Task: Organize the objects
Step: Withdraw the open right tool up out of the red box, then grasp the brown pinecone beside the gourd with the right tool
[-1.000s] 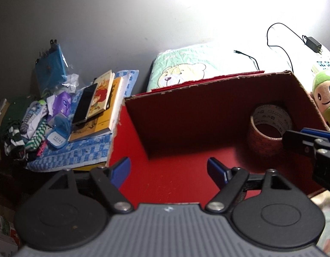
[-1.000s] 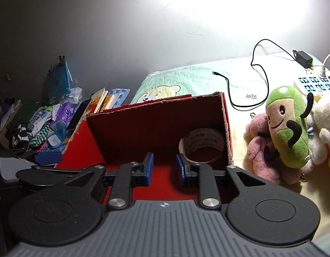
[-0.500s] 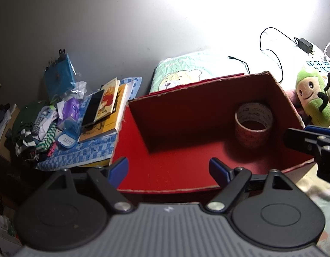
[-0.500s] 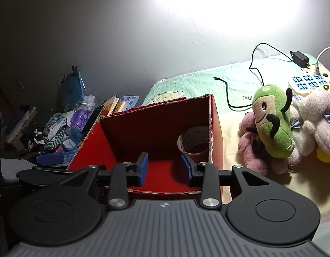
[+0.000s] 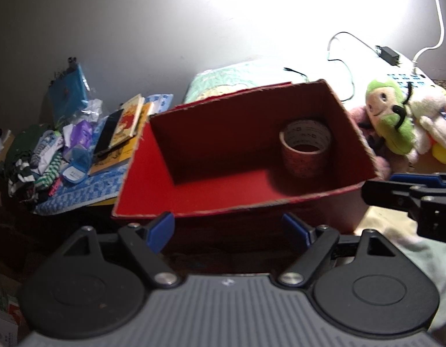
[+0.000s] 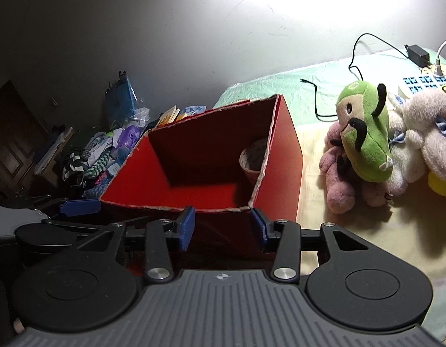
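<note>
Wall (image 6: 136,29) behind, lit w/ glare top right. Green sheet (image 6: 280,86) w/ black cable (image 6: 353,66), adapter (image 6: 416,53) & power strip (image 6: 422,82) far right. Dark wood door (image 6: 9,133) at left edge.

L gripper (image 5: 228,230): jaws spread wide, nothing btwn the blue pads; both fingers angled outward from the pivots.
L fingertips (image 5: 162,227): blue-padded, level w/ each other, pointing fwd.
L body: grey ribbed housing, two black round discs either side, low in its own view.
R gripper (image 6: 221,227): jaws parted, narrower gap than L; nothing held.
R fingertips (image 6: 186,227): blue pads facing each other, roughly parallel.
R body: same grey ribbed housing + black discs.
Relative pose: side by side, both pointing same way; R's fingers show at right edge of left wrist view, L's finger at left edge of right wrist view.
</note>
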{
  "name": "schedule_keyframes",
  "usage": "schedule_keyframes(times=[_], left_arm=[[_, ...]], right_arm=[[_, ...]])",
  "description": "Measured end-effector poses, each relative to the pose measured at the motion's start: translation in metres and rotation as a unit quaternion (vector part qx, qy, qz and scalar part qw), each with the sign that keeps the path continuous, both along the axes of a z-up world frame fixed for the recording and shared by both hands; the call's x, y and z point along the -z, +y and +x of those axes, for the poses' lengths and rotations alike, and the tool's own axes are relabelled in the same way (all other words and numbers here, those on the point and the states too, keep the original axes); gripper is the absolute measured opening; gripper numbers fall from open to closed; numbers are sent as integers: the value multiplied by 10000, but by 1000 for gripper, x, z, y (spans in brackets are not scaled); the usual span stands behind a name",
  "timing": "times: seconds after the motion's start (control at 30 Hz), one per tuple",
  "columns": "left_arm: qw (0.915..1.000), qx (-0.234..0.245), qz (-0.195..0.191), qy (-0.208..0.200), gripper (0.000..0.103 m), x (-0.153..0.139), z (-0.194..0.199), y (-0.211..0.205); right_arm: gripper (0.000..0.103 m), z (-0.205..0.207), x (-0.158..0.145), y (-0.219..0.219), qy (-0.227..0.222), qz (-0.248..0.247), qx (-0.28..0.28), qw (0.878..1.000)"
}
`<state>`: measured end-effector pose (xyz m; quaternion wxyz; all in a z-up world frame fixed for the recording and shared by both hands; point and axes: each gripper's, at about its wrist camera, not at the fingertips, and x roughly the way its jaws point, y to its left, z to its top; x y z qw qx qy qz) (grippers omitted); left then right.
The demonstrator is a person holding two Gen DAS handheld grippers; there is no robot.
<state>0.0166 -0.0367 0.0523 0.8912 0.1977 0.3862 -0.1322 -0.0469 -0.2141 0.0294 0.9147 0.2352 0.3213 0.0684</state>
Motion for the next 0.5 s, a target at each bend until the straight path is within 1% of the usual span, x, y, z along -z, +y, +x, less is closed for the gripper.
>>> schedule_keyframes(times=[0.07,0.13,0.23,0.27,0.33,0.4,0.5], left_arm=[[9997,185,-143,120,83,4,-10,-2],[9982,383,-315,335,82,10,-18,-4],[9941,678,-547,652,80,20,-34,-7],[9924,771,-606,748,78,24,-40,-8],[9874,969,-759,995,77,30,-50,-9],[9802,1179,-919,1300,77,37,-60,-10],[9693,1416,-1046,1714,76,50,-73,-16]], right_arm=[[45,-6,7,-7,138,104,-146,9997],[45,-11,16,-13,307,199,-288,9989],[46,-17,30,-24,634,415,-434,9962],[47,-19,36,-29,786,556,-493,9941],[47,-21,47,-36,1037,886,-625,9887],[46,-25,56,-41,1208,1156,-825,9825],[46,-27,66,-41,1434,1327,-1255,9727]])
